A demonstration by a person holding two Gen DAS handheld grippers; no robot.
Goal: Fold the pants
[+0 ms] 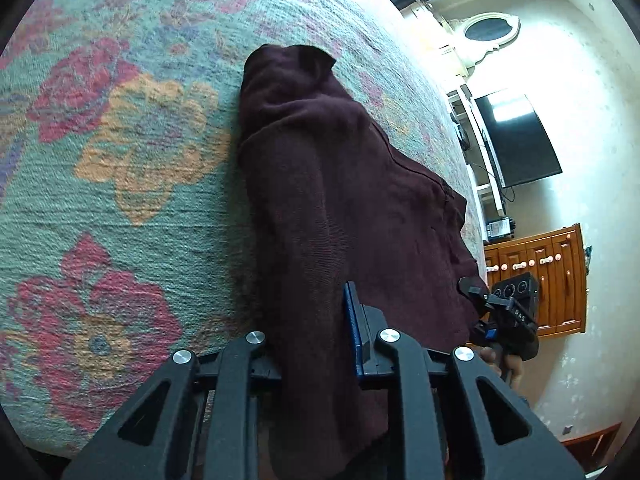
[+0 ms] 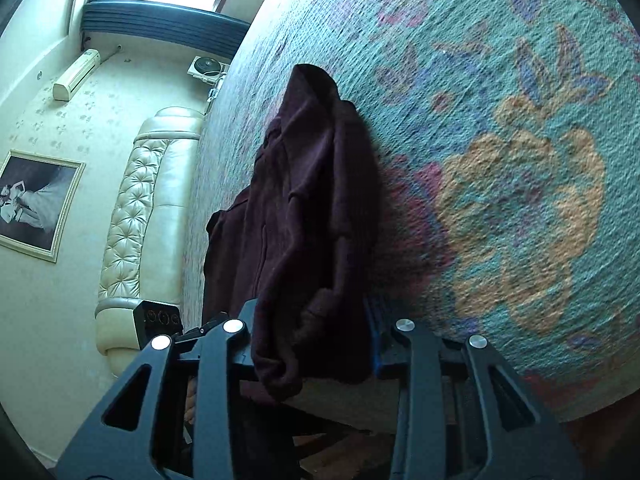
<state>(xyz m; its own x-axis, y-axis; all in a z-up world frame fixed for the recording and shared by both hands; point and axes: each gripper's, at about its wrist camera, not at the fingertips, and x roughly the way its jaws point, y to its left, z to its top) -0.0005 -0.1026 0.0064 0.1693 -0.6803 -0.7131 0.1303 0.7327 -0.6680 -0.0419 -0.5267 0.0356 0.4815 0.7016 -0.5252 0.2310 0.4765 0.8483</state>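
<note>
Underneath everything spreads a teal woven bedspread with red and orange flowers (image 1: 120,184), covering a bed and filling most of both views. On it lie the dark maroon knit pants (image 1: 340,208), bunched lengthwise in a long heap that runs away from both cameras; their far end rises in a rumpled peak, and which part is waistband or cuff is hard to make out. In the right wrist view the same pants (image 2: 304,216) drape toward the camera, with a rolled hem hanging over the bed's near edge.

Beside the bed stands a cream tufted leather headboard (image 2: 136,208), partly cut off by the bedspread's edge. A black flat television (image 1: 516,140) hangs on the pale wall, and an orange wooden cabinet (image 1: 556,276) sits below it, half hidden.

The left gripper (image 1: 316,344) has its fingers closed on the near end of the pants; cloth fills the gap and hides the left finger, leaving only the blue-padded right finger visible. The right gripper (image 2: 312,344) likewise clamps the fabric, which covers most of both fingers. From the left wrist view, that right gripper (image 1: 500,312) shows small at the pants' right edge.
</note>
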